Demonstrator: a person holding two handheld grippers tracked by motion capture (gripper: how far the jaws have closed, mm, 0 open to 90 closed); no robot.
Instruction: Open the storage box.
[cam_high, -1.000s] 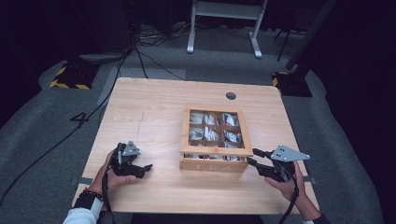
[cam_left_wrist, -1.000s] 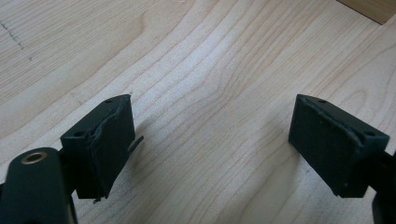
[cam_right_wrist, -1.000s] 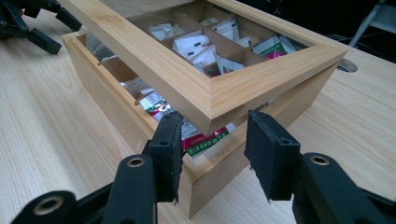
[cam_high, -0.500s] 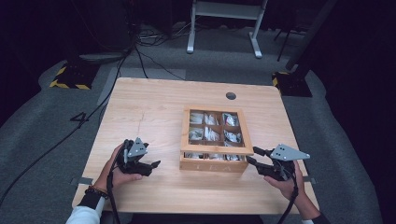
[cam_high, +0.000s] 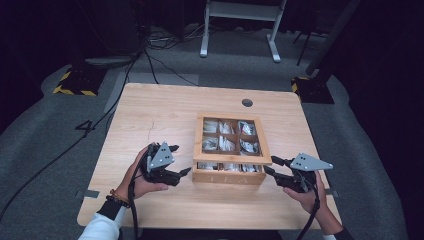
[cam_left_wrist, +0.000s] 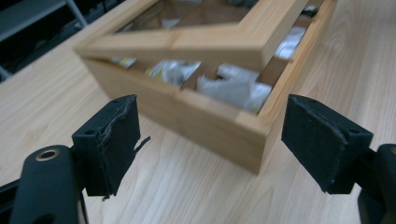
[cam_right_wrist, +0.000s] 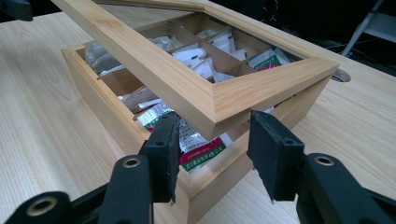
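High view: wooden tea box (cam_high: 227, 176) sat right of centre on the worktop (cam_high: 150, 115). Right tongs (cam_right_wrist: 215, 154) pinched the near lid corner (cam_right_wrist: 224, 116), propping the lid ajar. Left tongs (cam_left_wrist: 210, 140), spread wide and empty, waited just off the box's opposite corner, seemingly to assist.

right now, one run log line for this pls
box: lid ajar | right gripper: astride lid corner | left gripper: open, clear of box
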